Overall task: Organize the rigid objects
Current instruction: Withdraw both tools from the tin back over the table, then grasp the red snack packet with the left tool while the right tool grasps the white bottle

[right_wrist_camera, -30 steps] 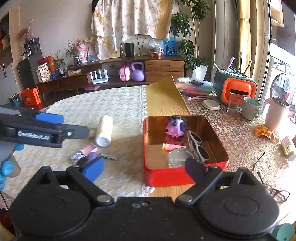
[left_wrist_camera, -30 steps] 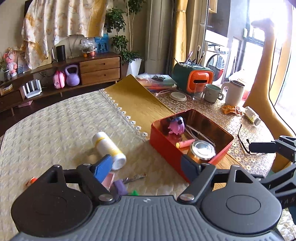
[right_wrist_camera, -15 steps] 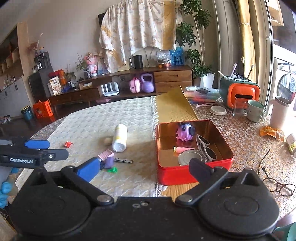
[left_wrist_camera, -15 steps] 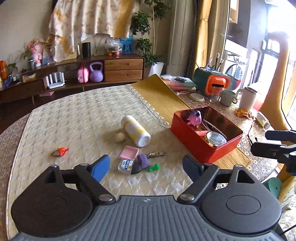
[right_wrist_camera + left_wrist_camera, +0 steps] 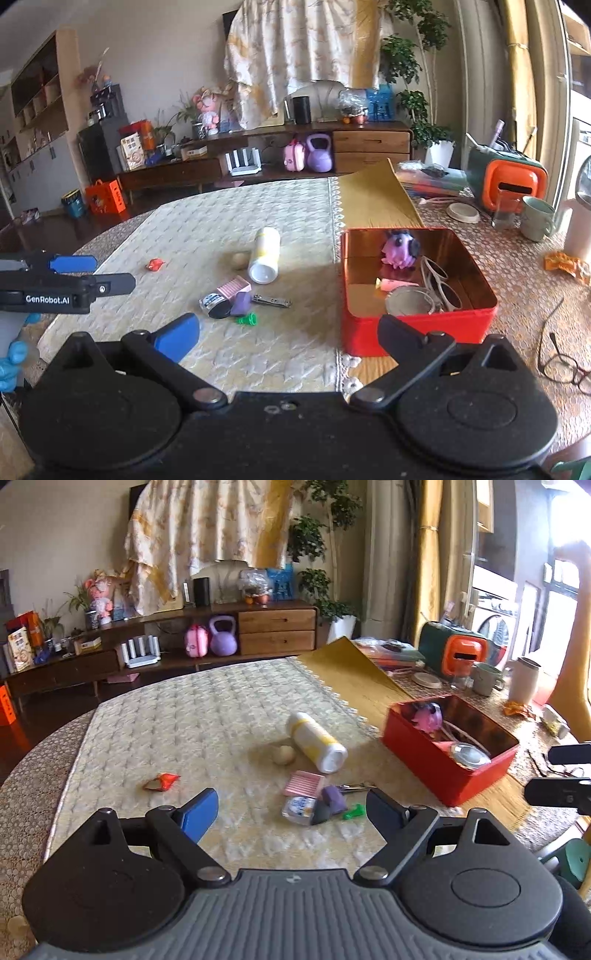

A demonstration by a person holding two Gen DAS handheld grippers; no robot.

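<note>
The red rectangular metal tin stands open on the table, already holding a purple plush toy, white-framed sunglasses and a round silver lid. Left of it, on the cream quilted cloth, lie the things yet to be put away: a white and yellow plastic bottle on its side, a small beige ball touching it, a pink ribbed card, metal nail clippers, a purple block, a small green peg, a clear packet with a black cap, and, well apart, a red wrapped sweet.

The bottle looks light, stiff and smooth, likely to roll; it is best taken across its middle. The small pieces are hard and light, and the clippers lie flat, so they need a low pinch.

The left claw is held wide open and empty above the small cluster; the right claw is spread fully, also empty.

Compared with a second ago, the left claw has drawn back from the tin, bringing the whole scatter into its view, and both claws have widened slightly.
</note>
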